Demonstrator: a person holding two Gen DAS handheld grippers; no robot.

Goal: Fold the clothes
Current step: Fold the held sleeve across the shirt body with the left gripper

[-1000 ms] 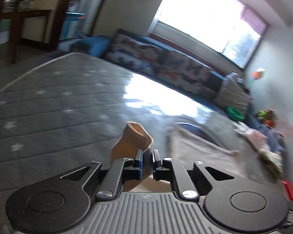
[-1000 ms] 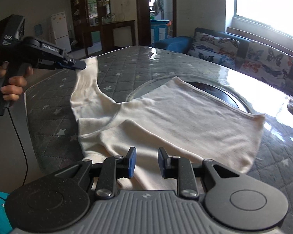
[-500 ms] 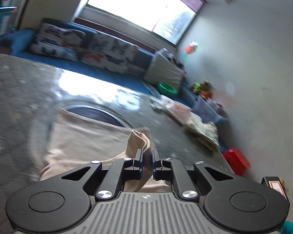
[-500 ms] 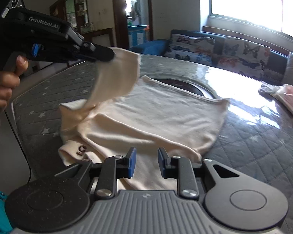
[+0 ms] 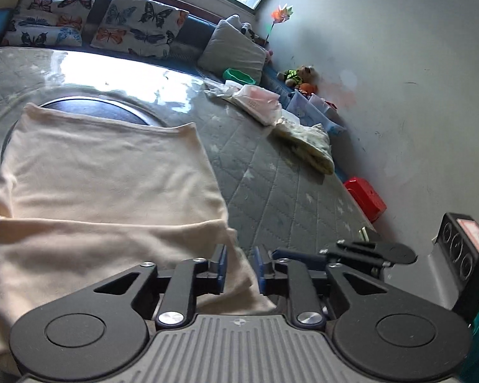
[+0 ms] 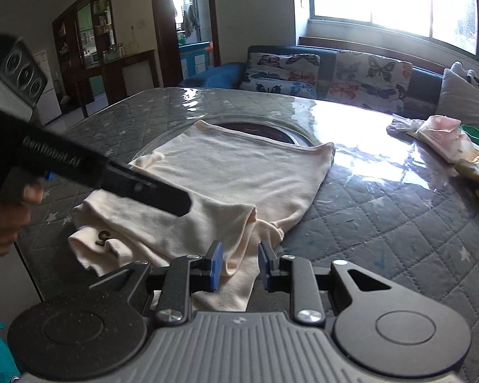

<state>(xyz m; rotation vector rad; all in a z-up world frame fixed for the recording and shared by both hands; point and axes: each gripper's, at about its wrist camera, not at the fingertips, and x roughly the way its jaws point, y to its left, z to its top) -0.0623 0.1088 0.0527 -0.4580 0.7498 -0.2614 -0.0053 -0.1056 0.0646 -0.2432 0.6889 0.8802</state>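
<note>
The cream shirt [image 6: 239, 172] lies flat on the quilted grey table cover [image 6: 399, 223], its far hem reaching over the dark round inset [image 6: 258, 129] in the middle of the table. A second ago its sleeve was up in the air, pinched in the left gripper [image 5: 239, 268] and carried across; now that sleeve [image 6: 220, 220] is laid down over the body of the shirt, and the left gripper's fingers, shut on it before, stand apart with the cloth loose between them. So I'd say the first sleeve fold is made, with the other side and the lengthwise folds still to come.

The right gripper [image 6: 238, 266] hangs over the near edge of the shirt, fingers spread, cloth under the gap but nothing pinched.

The shirt is a soft, thin knit that rumples near the collar, where a small dark mark [image 6: 102, 237] shows. The cover beneath it is diamond-stitched with pale stars under a glossy clear sheet. Beyond the shirt's far right corner lies a heap of other clothes [image 6: 444, 137], and behind the table a blue sofa with butterfly cushions [image 6: 367, 76].
</note>
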